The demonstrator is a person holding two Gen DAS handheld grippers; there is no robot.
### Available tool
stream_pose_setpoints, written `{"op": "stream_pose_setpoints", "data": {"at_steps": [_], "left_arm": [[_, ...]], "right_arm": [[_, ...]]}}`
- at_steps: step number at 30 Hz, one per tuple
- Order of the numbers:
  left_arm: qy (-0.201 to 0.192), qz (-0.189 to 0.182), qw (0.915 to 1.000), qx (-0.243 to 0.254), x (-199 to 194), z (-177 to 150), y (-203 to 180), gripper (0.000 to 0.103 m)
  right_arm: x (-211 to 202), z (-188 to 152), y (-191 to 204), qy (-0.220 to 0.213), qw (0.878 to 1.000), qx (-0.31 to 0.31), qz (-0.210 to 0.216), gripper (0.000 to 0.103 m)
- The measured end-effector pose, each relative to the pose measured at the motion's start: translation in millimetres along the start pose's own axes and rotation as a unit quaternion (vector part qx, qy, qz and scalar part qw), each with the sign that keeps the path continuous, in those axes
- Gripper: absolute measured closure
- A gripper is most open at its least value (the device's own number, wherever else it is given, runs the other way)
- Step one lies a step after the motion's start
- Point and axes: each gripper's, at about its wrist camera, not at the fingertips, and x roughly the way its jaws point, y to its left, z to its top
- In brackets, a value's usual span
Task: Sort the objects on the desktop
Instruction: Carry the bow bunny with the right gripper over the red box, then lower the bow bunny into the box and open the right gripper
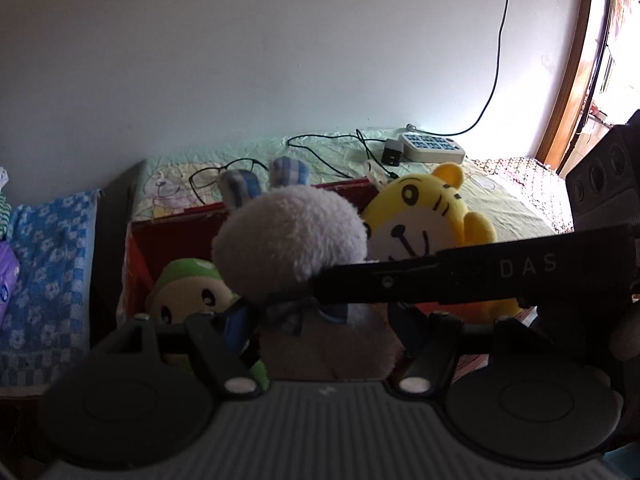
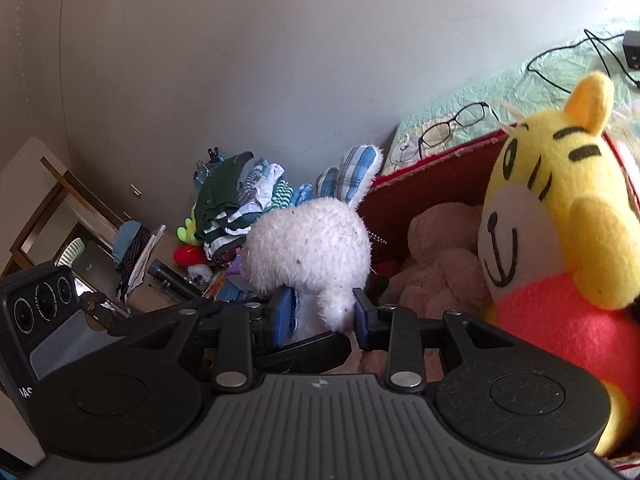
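Now your right gripper (image 2: 322,316) pinches the white rabbit plush (image 2: 308,240) over the red box (image 2: 420,184). Your left gripper's (image 1: 320,320) grip I cannot tell. Next, lower it beside the yellow tiger (image 2: 560,216) and release.

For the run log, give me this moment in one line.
right gripper: shut on white bunny | left gripper: unclear | red box: yellow tiger inside

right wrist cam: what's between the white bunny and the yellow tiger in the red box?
A beige plush bear lies in the red box, between the white bunny and the yellow tiger. The right wrist view shows it; the left wrist view doesn't.
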Motion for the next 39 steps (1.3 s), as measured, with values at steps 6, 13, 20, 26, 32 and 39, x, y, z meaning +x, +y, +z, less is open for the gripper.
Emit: {"op": "stream_pose_setpoints", "data": {"at_steps": [6,13,20,26,32,39], "left_arm": [[0.020,-0.006,0.9997,-0.007,7.3,-10.7,6.7,0.032],[0.033,-0.002,0.9994,0.003,16.7,-12.0,4.5,0.032],[0.036,-0.010,0.9992,-0.013,15.6,-12.6,6.3,0.032],[0.030,-0.016,0.9990,-0.030,8.6,-11.7,8.0,0.032],[0.009,-0.034,0.9989,-0.030,-6.5,-4.9,3.1,0.032],[0.026,-0.035,0.9989,-0.014,9.8,-6.5,-6.1,0.032]], "right_arm": [[16.9,-1.6,0.3,0.025,0.999,0.011,-0.018,0.069],[33.0,2.1,-0.8,0.050,0.997,-0.001,-0.051,0.069],[34.4,3.9,-6.1,0.059,0.995,-0.014,-0.073,0.068],[25.9,6.7,-0.8,0.045,0.995,-0.038,-0.082,0.067],[16.8,11.9,-1.9,0.029,0.996,-0.032,-0.082,0.068],[31.6,11.0,-3.1,0.047,0.995,-0.025,-0.087,0.077]]}}
